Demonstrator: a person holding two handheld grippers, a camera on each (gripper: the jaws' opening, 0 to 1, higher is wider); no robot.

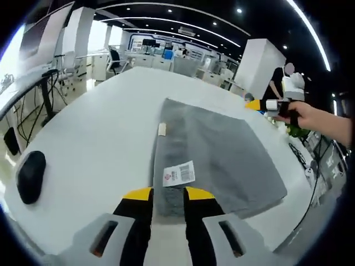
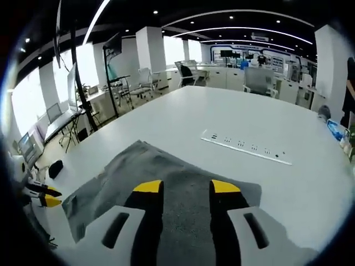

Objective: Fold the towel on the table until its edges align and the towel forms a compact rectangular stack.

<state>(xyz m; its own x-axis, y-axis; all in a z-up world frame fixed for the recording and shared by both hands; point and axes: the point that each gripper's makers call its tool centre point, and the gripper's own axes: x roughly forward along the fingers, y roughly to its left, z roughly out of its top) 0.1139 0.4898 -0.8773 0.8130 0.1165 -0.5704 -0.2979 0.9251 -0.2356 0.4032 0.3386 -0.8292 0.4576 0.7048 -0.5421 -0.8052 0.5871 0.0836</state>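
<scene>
So in the left gripper view, far left there's a black computer mouse point(image 1: 30, 176) sitting on the white table point(image 1: 100, 127), well apart from everything else. Moving right, the grey towel point(image 1: 222, 155) lies flat on the table and looks already folded over, with a straight edge running away from the camera. A small beige tag point(image 1: 162, 129) sticks out at that edge, and a white label with a barcode and a red mark point(image 1: 178, 174) lies on the near end of the towel. The left gripper point(image 1: 168, 195) comes up from the bottom, its yellow-tipped jaws parted a little with the towel's near end lying between them; can't tell whether they're actually pinching the cloth or just straddling it. Over on the right, a person's hand point(image 1: 316, 117) holds the other gripper near the towel's far right corner.

In the right gripper view, the other gripper's yellow tips peek in at the far left edge. Then the towel point(image 2: 127, 166) spreads out from lower left, a bit rumpled. The right gripper point(image 2: 186, 188) has its jaws apart, with grey towel showing between them; honestly can't tell if it has a hold. Further right, a white power strip point(image 2: 244, 147) lies on the bare table point(image 2: 288, 188), apart from the towel.
</scene>
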